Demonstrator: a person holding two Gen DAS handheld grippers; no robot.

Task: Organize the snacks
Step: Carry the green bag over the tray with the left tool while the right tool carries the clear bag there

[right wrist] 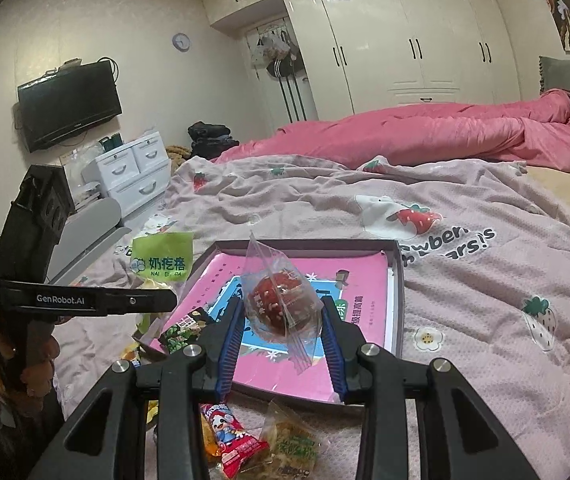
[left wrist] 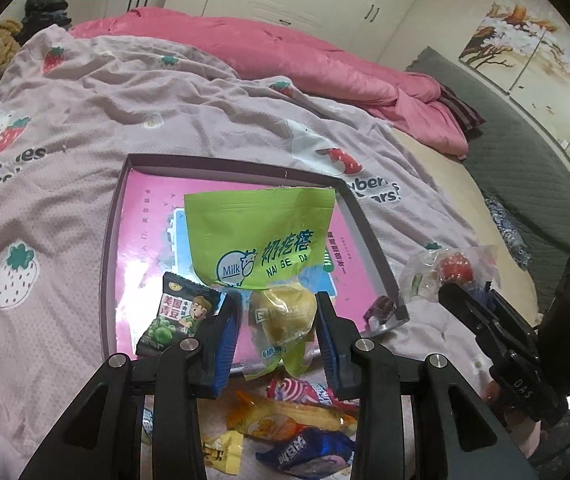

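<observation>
Left tool [left wrist: 279, 330] is clamped on the lower end of the green milk-candy pouch [left wrist: 261, 236], and I hold it up over the pink-lined tray [left wrist: 369, 236], so the pouch hangs above the tray's middle. Right tool [right wrist: 283, 326] is pinching a clear wrapper with a red sweet [right wrist: 273, 300] inside, raised over the tray's near edge. Neither is resting on anything yet.

Both feel like light, crinkly things to me. The pouch is soft film, slick, with a lumpy yellow piece low down between my pads; gripping across that lump seems safer than the flat film, which could slide. The red sweet looks rounder and firmer, its wrapper loose and slippery, so I squeeze on the body, not the flapping corner.

A green-pea packet [left wrist: 177, 316] already lies in the tray's near left corner. More wrapped snacks [left wrist: 285, 428] sit loose on the bed [left wrist: 65, 208], just outside the tray's near rim, below both tools.
</observation>
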